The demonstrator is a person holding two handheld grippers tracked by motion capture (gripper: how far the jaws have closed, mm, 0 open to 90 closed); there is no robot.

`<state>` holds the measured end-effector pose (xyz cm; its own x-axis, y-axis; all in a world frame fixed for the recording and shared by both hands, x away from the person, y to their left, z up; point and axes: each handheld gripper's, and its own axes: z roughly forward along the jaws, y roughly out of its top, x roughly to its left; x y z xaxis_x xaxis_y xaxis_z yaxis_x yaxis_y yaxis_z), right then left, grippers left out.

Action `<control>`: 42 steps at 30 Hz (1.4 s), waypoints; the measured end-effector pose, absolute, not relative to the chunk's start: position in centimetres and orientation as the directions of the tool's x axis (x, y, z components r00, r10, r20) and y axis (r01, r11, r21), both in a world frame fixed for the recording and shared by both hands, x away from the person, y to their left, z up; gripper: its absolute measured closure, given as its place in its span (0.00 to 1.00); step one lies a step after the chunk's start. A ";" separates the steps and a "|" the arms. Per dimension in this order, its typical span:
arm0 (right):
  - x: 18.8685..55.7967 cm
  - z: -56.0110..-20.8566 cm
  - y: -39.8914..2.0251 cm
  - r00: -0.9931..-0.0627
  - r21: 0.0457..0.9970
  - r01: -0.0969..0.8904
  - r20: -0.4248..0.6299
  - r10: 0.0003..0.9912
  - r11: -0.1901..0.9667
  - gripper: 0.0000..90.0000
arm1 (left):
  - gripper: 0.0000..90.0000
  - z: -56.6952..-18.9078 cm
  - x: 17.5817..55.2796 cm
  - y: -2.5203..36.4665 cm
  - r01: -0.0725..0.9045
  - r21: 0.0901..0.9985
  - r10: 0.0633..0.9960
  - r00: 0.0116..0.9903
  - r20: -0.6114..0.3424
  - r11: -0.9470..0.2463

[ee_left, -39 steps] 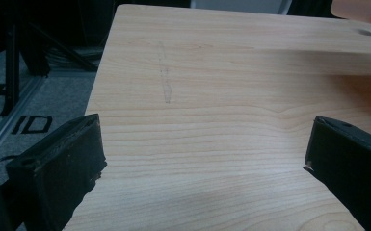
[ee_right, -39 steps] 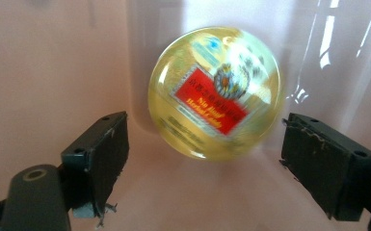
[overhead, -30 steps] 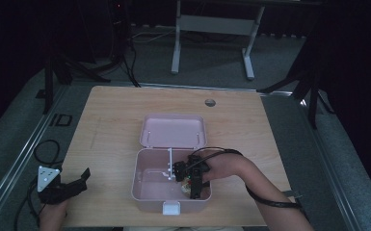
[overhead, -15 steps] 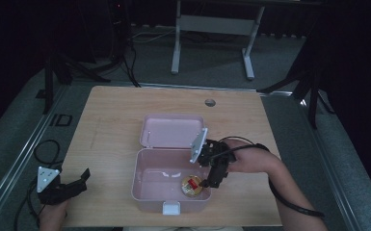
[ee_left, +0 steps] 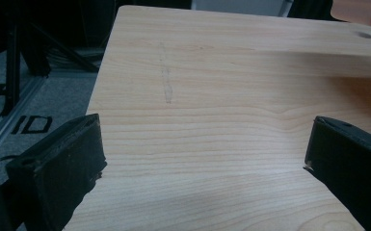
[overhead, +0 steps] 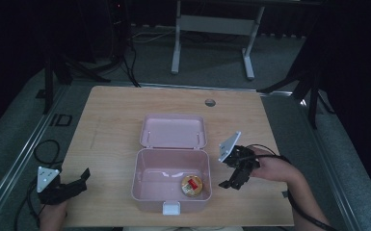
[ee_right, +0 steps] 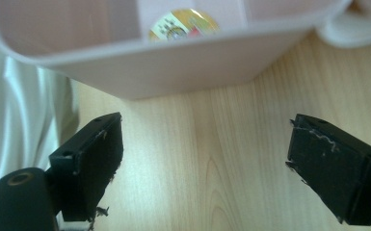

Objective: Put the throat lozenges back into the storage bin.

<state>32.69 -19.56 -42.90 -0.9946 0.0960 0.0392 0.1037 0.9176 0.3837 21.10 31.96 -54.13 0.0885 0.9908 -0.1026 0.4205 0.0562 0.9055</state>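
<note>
High view, items listed largest to smallest.

1. Table (overhead: 125,120): pale wood, filling the middle of the frame; bears everything below.
2. Box (overhead: 147,180): pink plastic, lower centre, its lid (overhead: 173,131) hinged back flat toward the upper side, latch facing the bottom edge. Judged left open so that the inside can be reached from above.
3. Right gripper (overhead: 231,184): lower right, just beside the box's right wall, apart from it, over bare wood. Jaws wide, holding nothing; judged clear of the box after its load went in.
4. Left gripper (overhead: 84,175): lower left, well apart from the box. Jaws wide and empty; judged idle.
5. Round tin (overhead: 192,185): small, flat, gold top with a red label, lying in the box's lower right corner. Right gripper view shows the tin's top (ee_right: 183,26) over the box wall.
</note>
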 end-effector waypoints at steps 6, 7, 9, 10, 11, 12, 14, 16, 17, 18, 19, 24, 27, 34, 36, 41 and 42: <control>33.4 -46.3 -21.3 -0.983 0.400 0.183 0.059 0.174 0.898 0.13 | 0.01 -54.1 21.1 31.9 0.422 0.905 0.991 0.088 -0.102 0.056; 33.8 -47.5 -21.9 -0.977 0.411 0.210 0.051 0.207 0.887 0.13 | 0.01 -54.1 21.1 31.9 0.423 0.905 0.991 0.088 -0.103 0.056; 34.2 -48.6 -22.7 -0.966 0.432 0.249 0.051 0.252 0.867 0.13 | 0.01 -54.1 21.1 31.9 0.422 0.905 0.991 0.088 -0.102 0.056; 34.4 -49.1 -23.1 -0.960 0.450 0.265 0.041 0.276 0.853 0.13 | 0.01 -54.1 21.1 31.9 0.422 0.905 0.991 0.089 -0.103 0.056; 34.6 -49.6 -23.5 -0.952 0.468 0.284 0.035 0.304 0.837 0.13 | 0.01 -54.1 21.1 31.9 0.423 0.904 0.990 0.091 -0.104 0.056; 34.8 -50.1 -23.9 -0.944 0.487 0.300 0.026 0.330 0.820 0.13 | 0.01 -54.1 21.1 31.9 0.422 0.905 0.991 0.088 -0.102 0.055; 35.1 -50.9 -24.6 -0.920 0.531 0.331 -0.003 0.392 0.780 0.13 | 0.01 -54.1 21.1 31.9 0.422 0.905 0.991 0.091 -0.103 0.056; 35.3 -51.8 -25.4 -0.894 0.576 0.357 -0.016 0.447 0.735 0.13 | 0.01 -54.1 21.1 32.0 0.422 0.905 0.990 0.089 -0.105 0.058; 35.4 -52.2 -25.7 -0.883 0.598 0.365 -0.022 0.469 0.714 0.13 | 0.01 -54.1 21.1 32.0 0.422 0.905 0.990 0.090 -0.105 0.058; 35.5 -52.5 -26.1 -0.871 0.619 0.373 -0.023 0.490 0.692 0.13 | 0.01 -54.1 21.1 32.0 0.421 0.905 0.991 0.088 -0.103 0.057; 35.6 -52.8 -26.5 -0.860 0.636 0.383 -0.020 0.510 0.670 0.13 | 0.01 -54.1 21.1 32.0 0.422 0.905 0.990 0.090 -0.105 0.058; 36.0 -54.2 -28.1 -0.782 0.681 0.421 -0.061 0.620 0.599 0.13 | 0.01 -54.2 21.2 31.9 0.422 0.905 0.991 0.088 -0.104 0.057; 36.2 -54.9 -28.9 -0.740 0.691 0.443 -0.078 0.668 0.571 0.13 | 0.01 -54.2 21.2 31.9 0.421 0.905 0.991 0.087 -0.103 0.058; 36.3 -55.1 -30.6 -0.629 0.764 0.467 -0.066 0.774 0.445 0.13 | 0.01 -54.2 21.1 32.0 0.418 0.907 0.991 0.083 -0.106 0.061; 36.4 -55.2 -31.0 -0.589 0.779 0.474 -0.065 0.806 0.410 0.13 | 0.01 -54.2 21.1 32.0 0.418 0.906 0.991 0.083 -0.107 0.063; 36.5 -55.3 -32.2 -0.476 0.793 0.484 -0.116 0.872 0.370 0.13 | 0.01 -54.2 21.2 32.0 0.417 0.907 0.991 0.083 -0.108 0.064; 36.6 -55.3 -32.4 -0.463 0.794 0.489 -0.114 0.879 0.361 0.13 | 0.01 -54.2 21.2 32.0 0.417 0.907 0.990 0.084 -0.109 0.064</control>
<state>36.56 -32.43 -55.33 -0.4629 0.8791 -0.1140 0.4891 0.3605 0.7942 21.16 31.98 -54.20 0.0844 0.9905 -0.1086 0.4174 0.0638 0.9065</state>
